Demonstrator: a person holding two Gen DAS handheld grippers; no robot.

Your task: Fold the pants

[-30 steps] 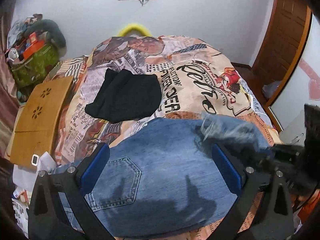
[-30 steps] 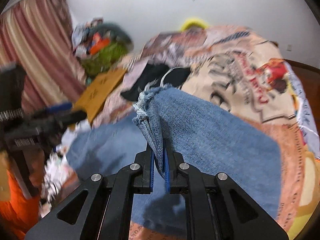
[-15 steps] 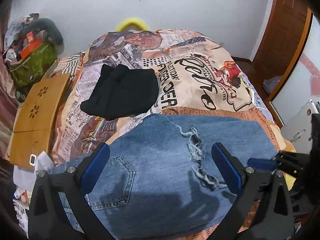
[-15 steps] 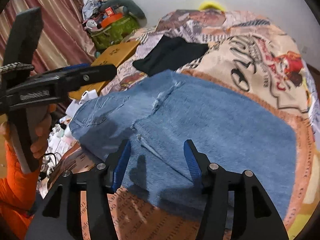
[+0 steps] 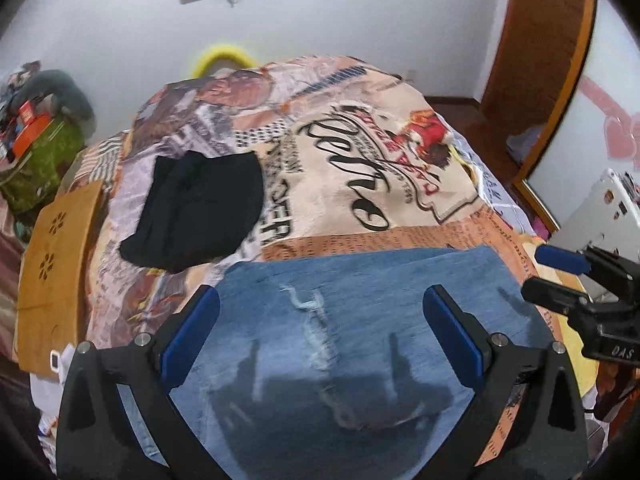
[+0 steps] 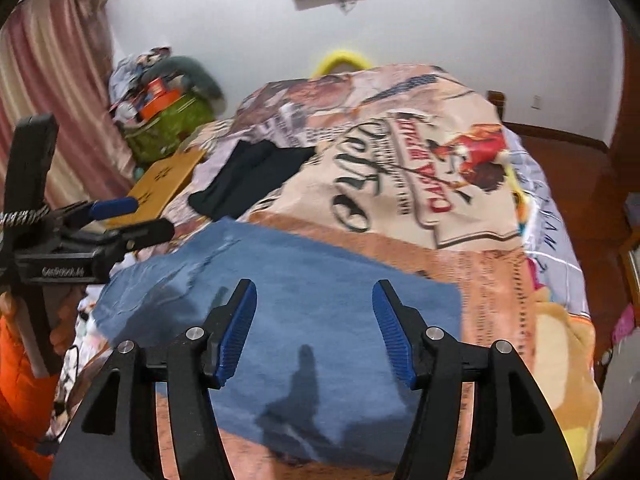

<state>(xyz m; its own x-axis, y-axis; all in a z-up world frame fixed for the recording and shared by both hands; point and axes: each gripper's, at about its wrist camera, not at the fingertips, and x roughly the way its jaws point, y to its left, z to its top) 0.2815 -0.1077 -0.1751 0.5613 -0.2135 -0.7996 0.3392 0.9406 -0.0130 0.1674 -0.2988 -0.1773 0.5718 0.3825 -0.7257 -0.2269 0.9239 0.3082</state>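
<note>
The blue denim pants (image 5: 360, 312) lie folded flat on the near end of the bed, with a frayed rip across the top layer; they also show in the right wrist view (image 6: 304, 280). My left gripper (image 5: 320, 336) hovers open and empty above the pants. My right gripper (image 6: 314, 332) is open and empty above the pants' right part. In the left wrist view the right gripper (image 5: 560, 276) shows at the right edge. In the right wrist view the left gripper (image 6: 132, 220) shows at the left.
A folded black garment (image 5: 196, 212) lies further back on the printed bedspread (image 5: 380, 168). A wooden lap tray (image 5: 56, 264) sits at the bed's left edge. A green bag with clutter (image 5: 36, 160) stands by the wall. A wooden door (image 5: 536, 56) is at the right.
My right gripper let go of the pants' frayed hem, opened and pulled back. The denim now lies flat. My left gripper stayed open and shifted slightly to the right.
</note>
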